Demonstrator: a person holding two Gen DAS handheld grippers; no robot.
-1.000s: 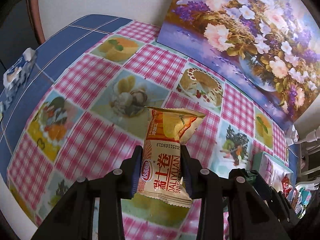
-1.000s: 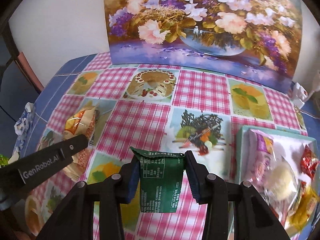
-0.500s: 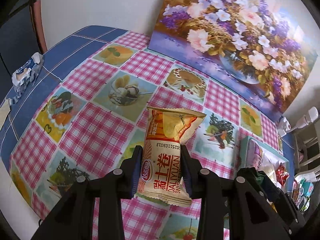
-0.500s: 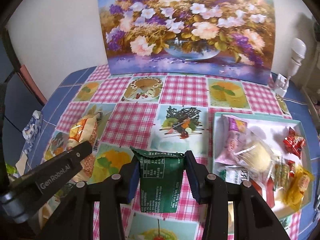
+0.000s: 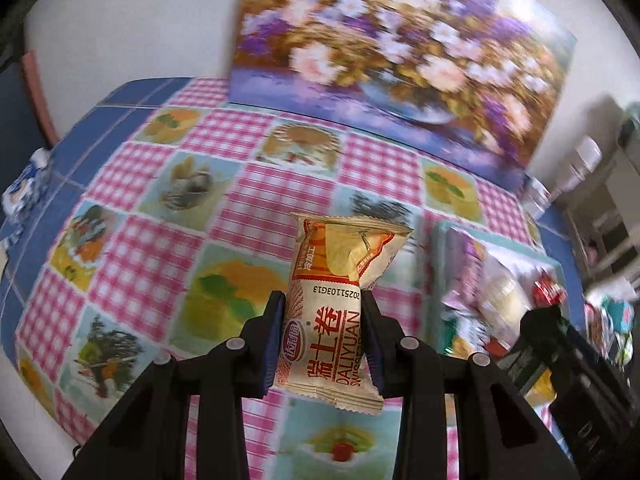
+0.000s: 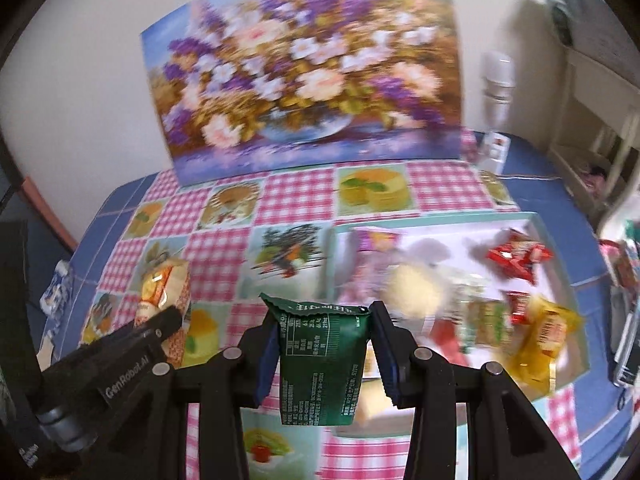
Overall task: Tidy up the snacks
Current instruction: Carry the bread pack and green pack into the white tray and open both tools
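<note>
My left gripper (image 5: 323, 316) is shut on a cream and orange Swiss roll packet (image 5: 338, 304) and holds it above the checked tablecloth, left of the tray. My right gripper (image 6: 323, 328) is shut on a dark green snack packet (image 6: 322, 360) and holds it above the tray's left edge. The pale tray (image 6: 532, 222) lies on the right with several snack packets in it: a purple one (image 6: 374, 258), red ones (image 6: 516, 258) and a yellow one (image 6: 548, 338). The tray also shows in the left wrist view (image 5: 490, 246). The left gripper with its packet shows at the right wrist view's left (image 6: 160, 304).
A flower painting (image 6: 304, 76) leans on the wall at the table's back. A blue and white packet (image 5: 24, 188) lies at the far left table edge. A white bottle (image 6: 498, 80) and small box stand at the back right. More clutter lies past the tray's right side.
Both grippers have risen and swung right with their packets. The tray has come further into both views, and the right gripper now hangs over its left edge.
</note>
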